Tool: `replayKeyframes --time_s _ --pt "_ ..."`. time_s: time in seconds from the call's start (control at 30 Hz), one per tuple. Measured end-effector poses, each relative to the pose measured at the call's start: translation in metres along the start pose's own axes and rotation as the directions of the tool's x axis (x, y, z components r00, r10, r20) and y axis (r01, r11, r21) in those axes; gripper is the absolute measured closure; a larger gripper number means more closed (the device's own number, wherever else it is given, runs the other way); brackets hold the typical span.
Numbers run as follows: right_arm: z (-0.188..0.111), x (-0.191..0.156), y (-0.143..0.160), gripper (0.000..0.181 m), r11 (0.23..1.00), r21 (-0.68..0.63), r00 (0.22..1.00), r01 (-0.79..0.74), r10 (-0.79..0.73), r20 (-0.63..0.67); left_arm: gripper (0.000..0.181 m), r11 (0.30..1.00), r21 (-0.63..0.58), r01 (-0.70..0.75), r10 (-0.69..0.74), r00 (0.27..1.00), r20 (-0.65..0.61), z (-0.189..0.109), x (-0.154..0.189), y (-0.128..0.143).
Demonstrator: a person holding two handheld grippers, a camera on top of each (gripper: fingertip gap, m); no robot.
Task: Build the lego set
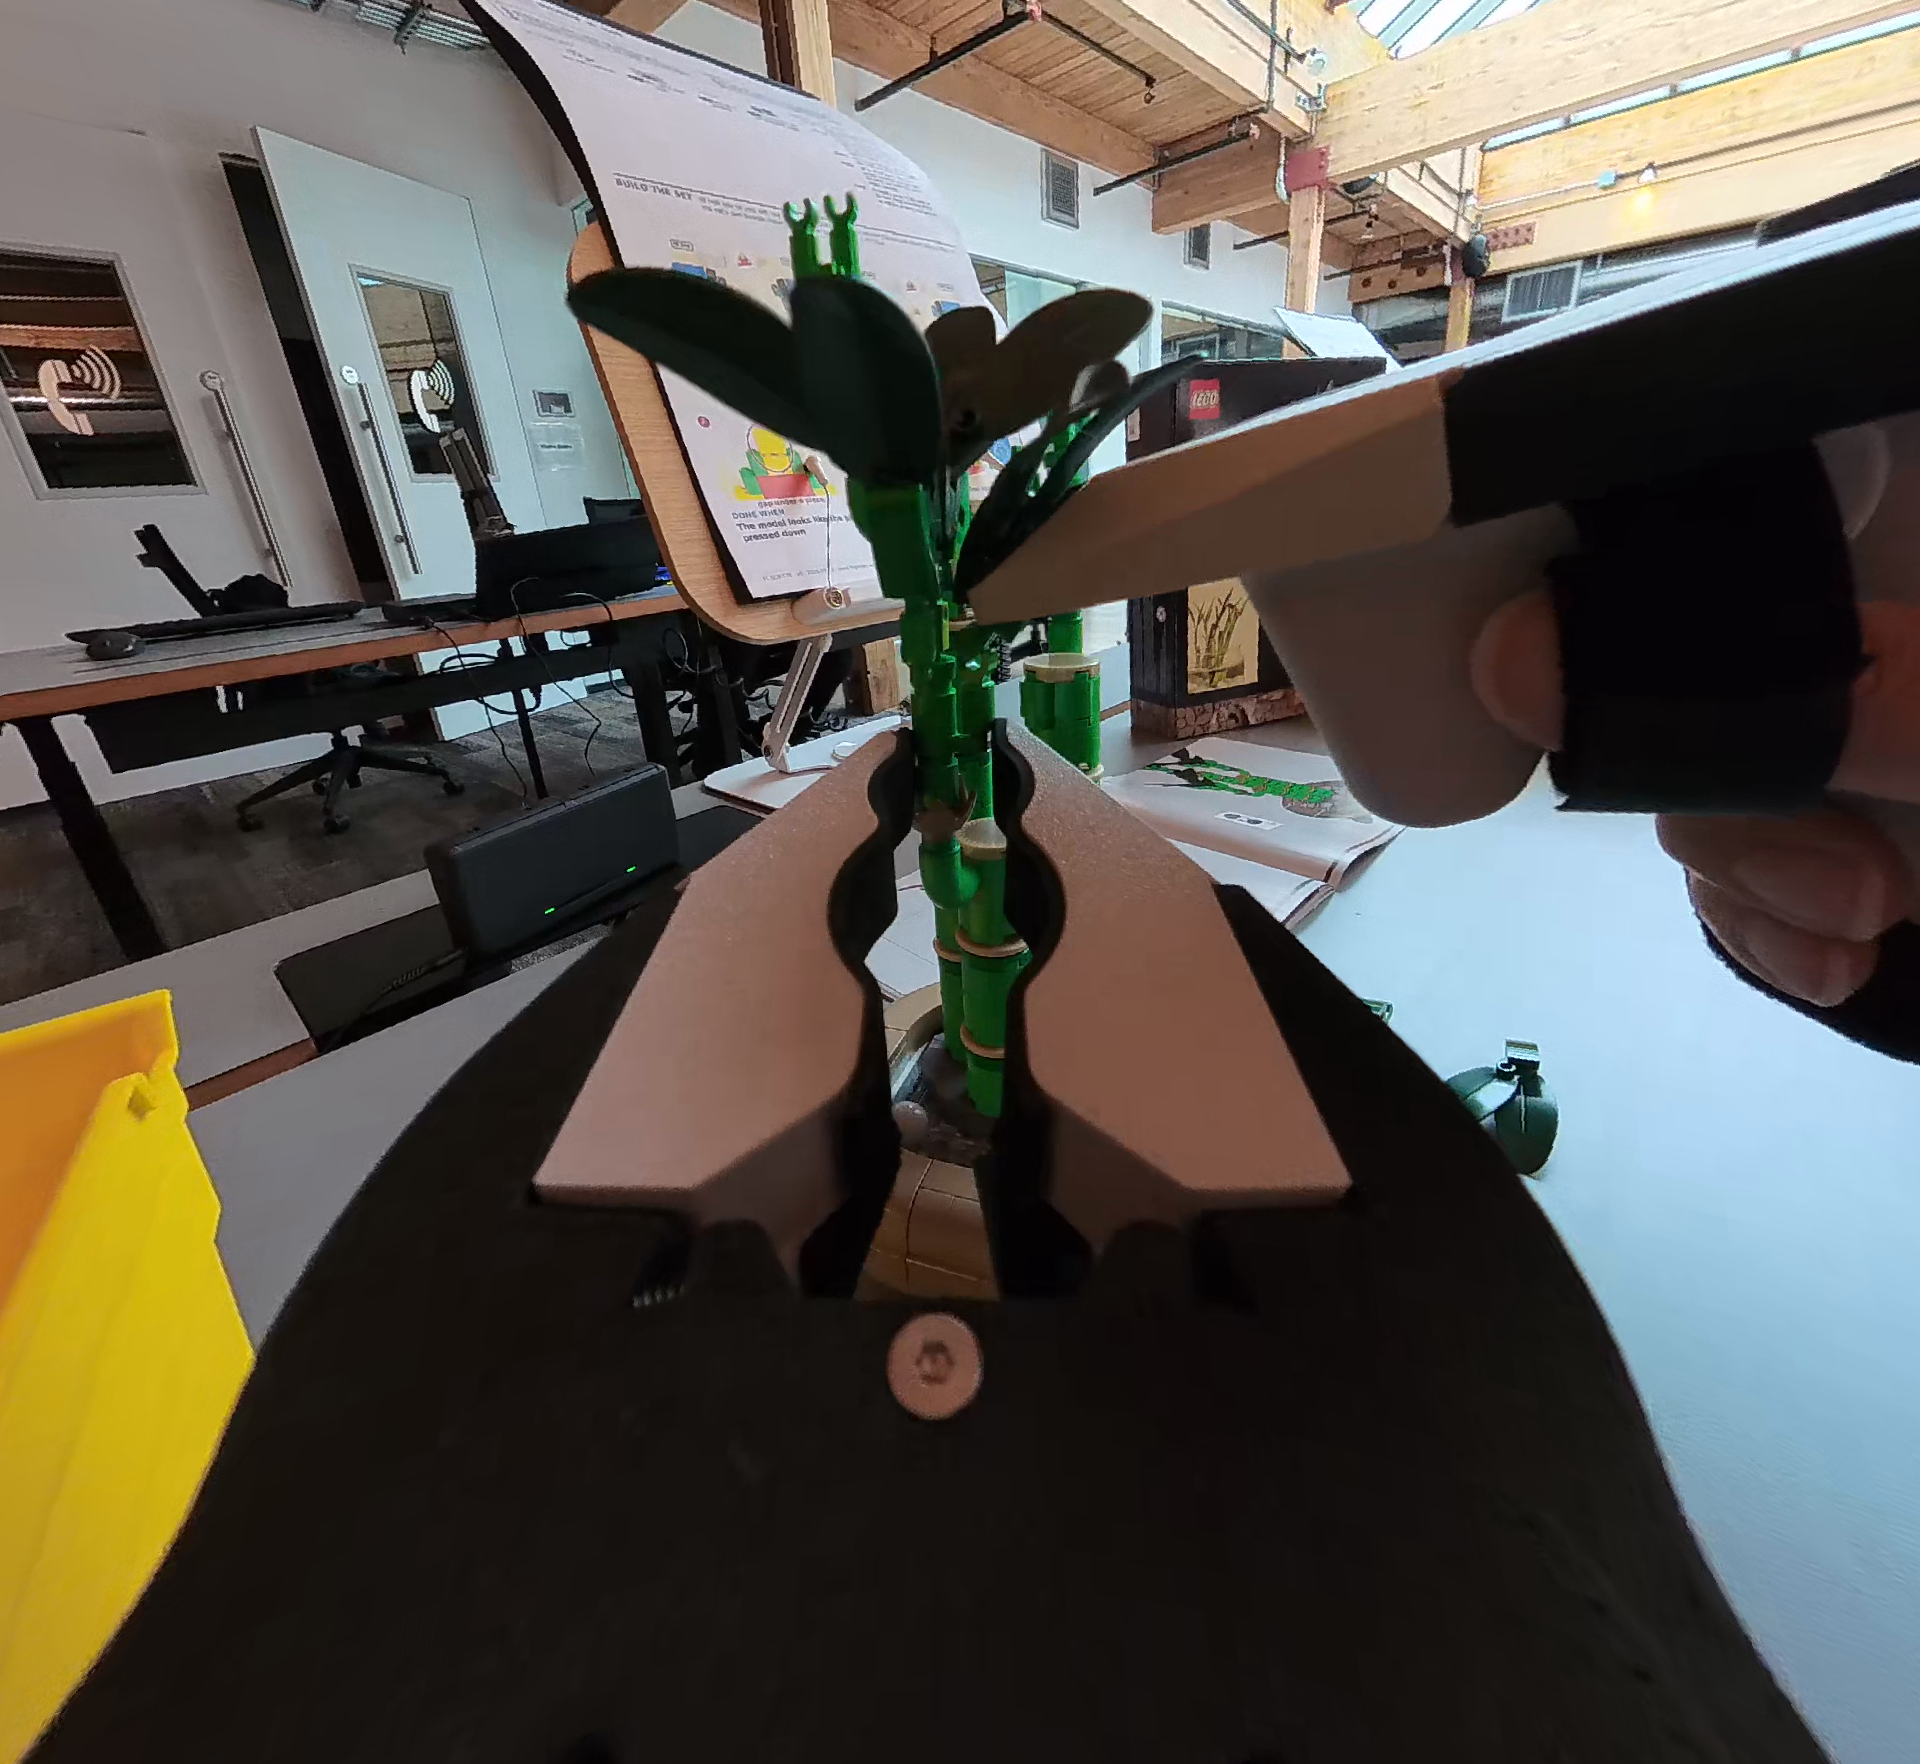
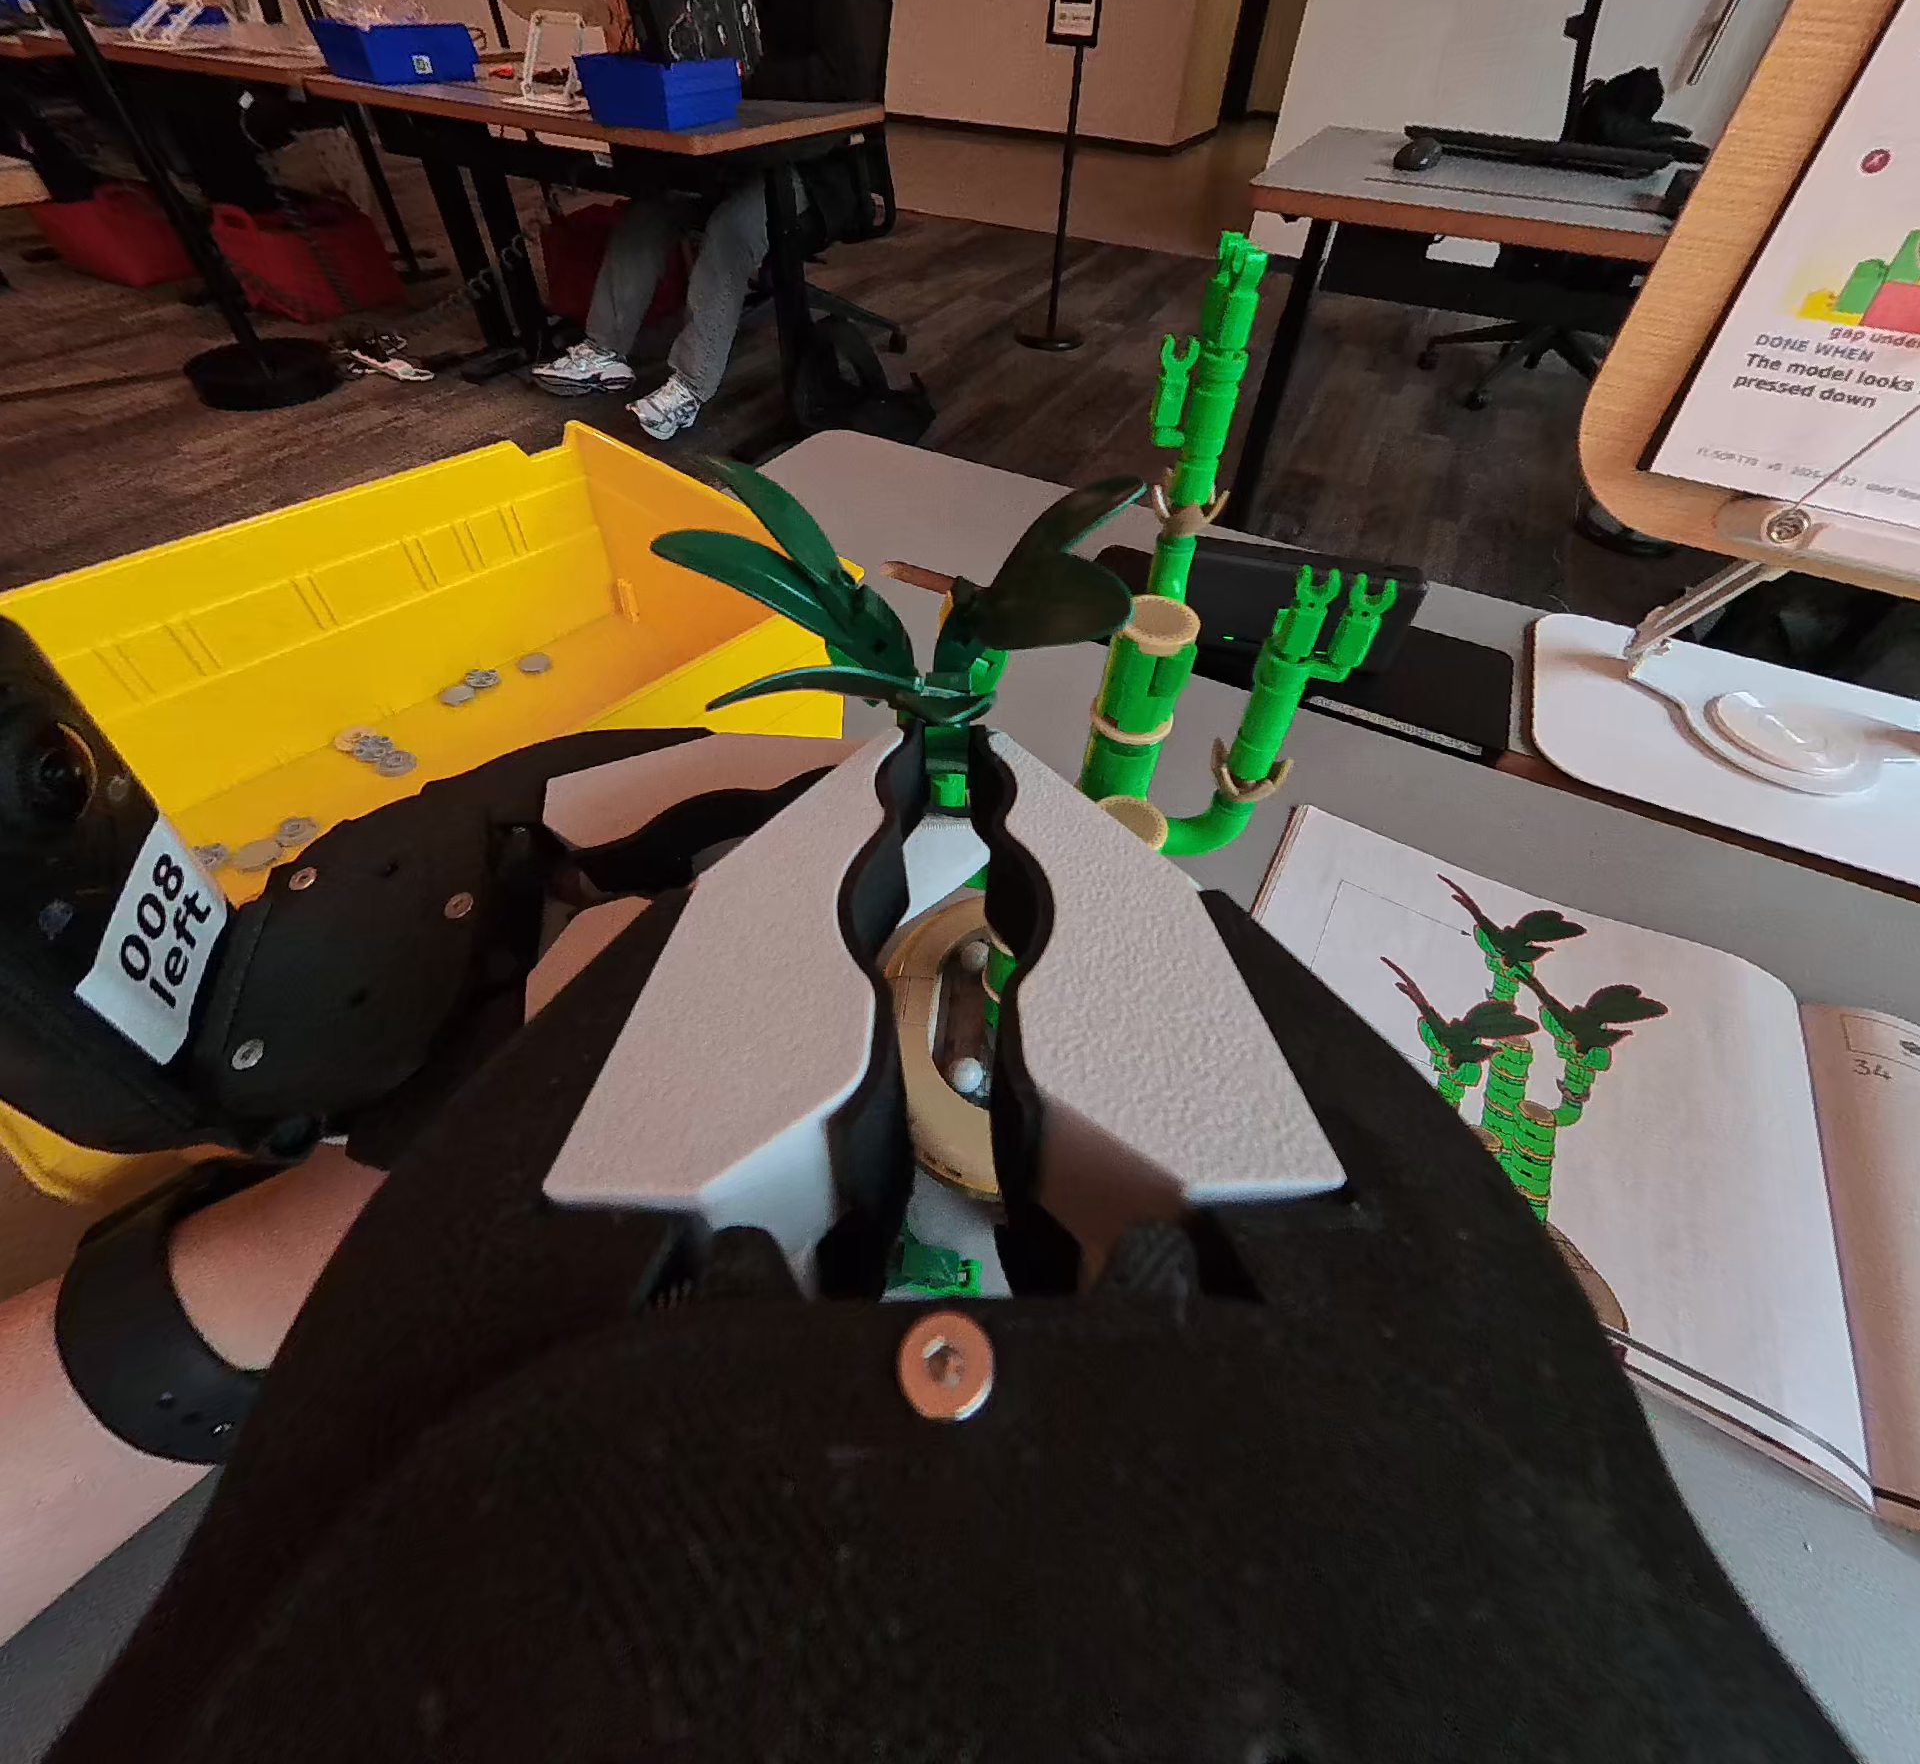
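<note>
The bright green brick-built bamboo plant (image 2: 1174,675), with tan rings at its joints, stands upright in a round tan brick-built pot (image 2: 940,987) on the pale grey worktop (image 1: 1662,1039), well in from its edges.

The left gripper (image 1: 951,758) has its grey fingers with black wavy pads closed to a narrow gap around one green stalk (image 1: 956,841) of the plant, the pads pressing it from both sides partway up.

The right gripper (image 2: 940,748) comes in from the other side. Its fingers are drawn almost together and pinch the green stem of a cluster of dark green plastic leaves (image 2: 883,613) at the very tips, holding it against the upper part of the plant. In the left wrist view its tips touch the stalk just below the leaves.

Another dark green leaf piece (image 1: 1512,1106) lies loose on the worktop to the right of the pot. An open instruction booklet (image 2: 1558,1091) lies flat beyond it. A yellow plastic bin (image 2: 364,634) holding a few small grey round pieces sits at the left edge of the worktop. A wooden-edged board carrying a printed sheet (image 1: 727,260) leans on a white stand at the far edge, with a dark cardboard set box (image 1: 1216,571) beside it.
</note>
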State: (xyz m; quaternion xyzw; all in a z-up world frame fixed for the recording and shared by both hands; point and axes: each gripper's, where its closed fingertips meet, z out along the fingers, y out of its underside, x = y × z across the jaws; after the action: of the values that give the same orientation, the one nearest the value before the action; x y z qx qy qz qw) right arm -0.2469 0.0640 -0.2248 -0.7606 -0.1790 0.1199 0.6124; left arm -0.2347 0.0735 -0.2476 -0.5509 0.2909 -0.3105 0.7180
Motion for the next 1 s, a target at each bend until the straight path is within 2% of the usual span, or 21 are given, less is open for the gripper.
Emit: replayKeyframes --time_s 0.7,0.9,1.0 --pt "-0.0019 0.0007 0.0032 0.174 0.998 -0.027 0.997 0.054 -0.056 -0.057 0.170 0.999 -0.030 -0.036 0.037 0.999 0.019 0.0004 0.0010 0.0009" --pt "-0.0021 0.0034 0.0020 0.174 0.995 -0.046 0.996 -0.086 0.086 0.010 0.170 0.999 -0.032 -0.033 0.034 0.999 0.009 0.0013 0.0020 0.0004" --pt "-0.0034 0.0031 -0.0020 0.174 0.997 -0.035 0.997 -0.072 0.072 0.007 0.170 0.999 -0.026 -0.037 0.038 0.999 0.011 0.0010 0.0014 0.0004"
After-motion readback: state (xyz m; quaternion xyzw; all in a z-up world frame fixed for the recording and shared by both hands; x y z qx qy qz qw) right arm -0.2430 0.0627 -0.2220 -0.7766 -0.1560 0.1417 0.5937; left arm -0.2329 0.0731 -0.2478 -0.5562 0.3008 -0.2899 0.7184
